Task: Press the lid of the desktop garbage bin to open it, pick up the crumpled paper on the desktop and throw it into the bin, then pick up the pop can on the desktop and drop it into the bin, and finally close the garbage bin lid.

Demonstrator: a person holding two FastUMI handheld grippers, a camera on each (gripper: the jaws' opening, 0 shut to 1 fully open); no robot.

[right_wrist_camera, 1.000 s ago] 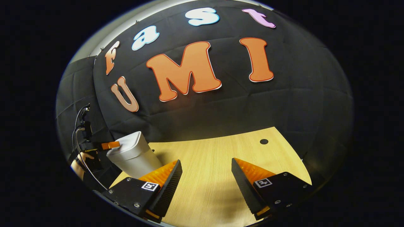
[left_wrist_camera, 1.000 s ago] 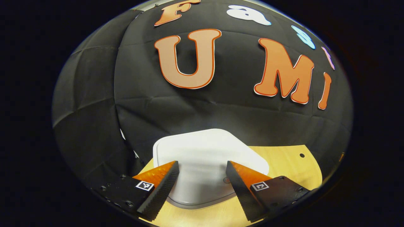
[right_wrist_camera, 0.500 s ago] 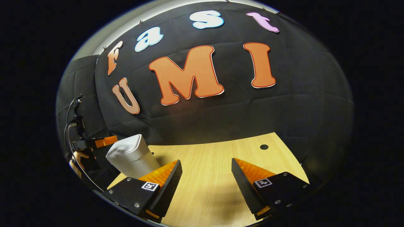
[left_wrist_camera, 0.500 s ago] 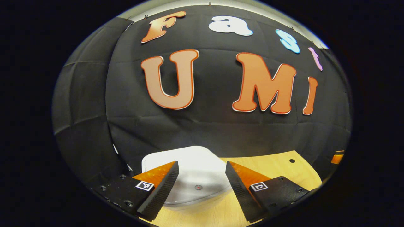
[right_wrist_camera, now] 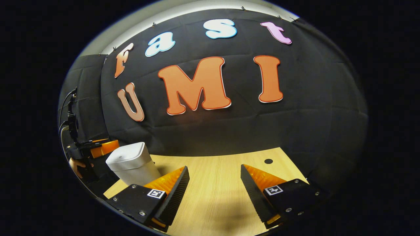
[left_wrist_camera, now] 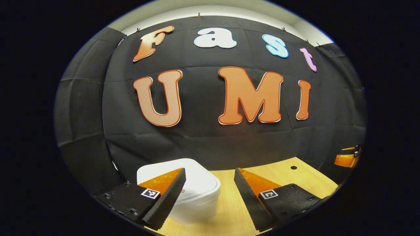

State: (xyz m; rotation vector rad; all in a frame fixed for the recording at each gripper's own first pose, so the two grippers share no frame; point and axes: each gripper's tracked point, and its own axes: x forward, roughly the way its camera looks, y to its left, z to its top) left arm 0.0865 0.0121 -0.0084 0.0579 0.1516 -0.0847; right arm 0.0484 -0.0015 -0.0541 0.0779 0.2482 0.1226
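Backed my left gripper (left_wrist_camera: pixel 210 196) off the bin (left_wrist_camera: pixel 192 193); lid (right_wrist_camera: pixel 126 153) sits flat (closed, I'd judge), so both hands hang clear over the table (right_wrist_camera: pixel 216 183). Both jaws wide, empty. Right gripper (right_wrist_camera: pixel 215 193) idles beside it.

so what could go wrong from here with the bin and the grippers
1. The garbage bin stands near the desktop's left edge in the right gripper view, lid down; a sideways knock might push it off.
2. The left gripper hangs open by the lid, one finger over it; a careless dip could press it and pop it open.
3. The right gripper is open above the wood, holding nothing.
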